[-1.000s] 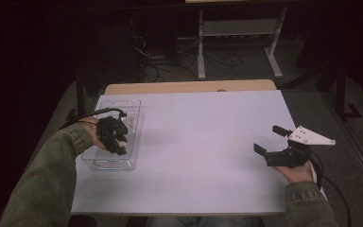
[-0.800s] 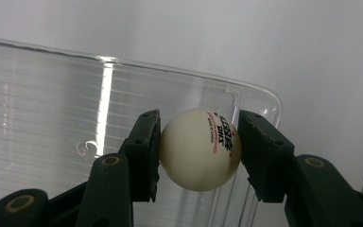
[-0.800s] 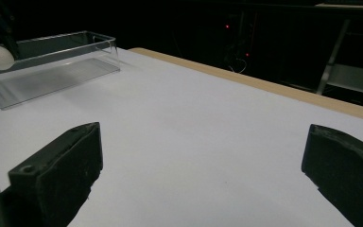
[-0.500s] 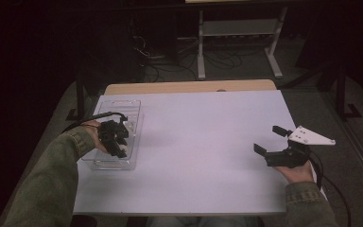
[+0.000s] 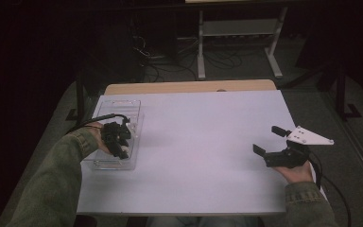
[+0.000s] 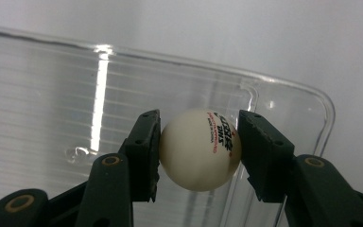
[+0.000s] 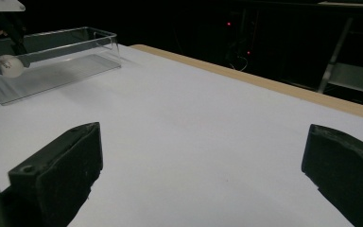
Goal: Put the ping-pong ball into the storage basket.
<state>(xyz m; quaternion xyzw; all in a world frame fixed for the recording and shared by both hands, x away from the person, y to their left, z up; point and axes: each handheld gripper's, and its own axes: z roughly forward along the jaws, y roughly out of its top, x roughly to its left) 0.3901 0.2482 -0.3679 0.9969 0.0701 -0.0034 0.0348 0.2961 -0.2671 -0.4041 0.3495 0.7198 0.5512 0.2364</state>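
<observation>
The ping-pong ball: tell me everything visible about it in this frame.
The ping-pong ball is a smooth, matte off-white sphere with red and dark printed lettering on its right side. The left gripper clamps it between both black fingers, one on each side. It hangs over the clear plastic tray at the table's left.

The bench (image 5: 203, 142) is covered by a plain white top, beyond whose far edge a strip of light wood (image 5: 189, 87) is seen. One clear plastic tray (image 5: 134, 109) is set directly on the white surface near the left edge, its long sides running from the near side toward the far side; in the right gripper view its far wall (image 7: 71, 37) is seen standing upright, with the ribbed bottom flat on the top. The rest of the white top is seen as a smooth sheet running to the right and near edges.
</observation>
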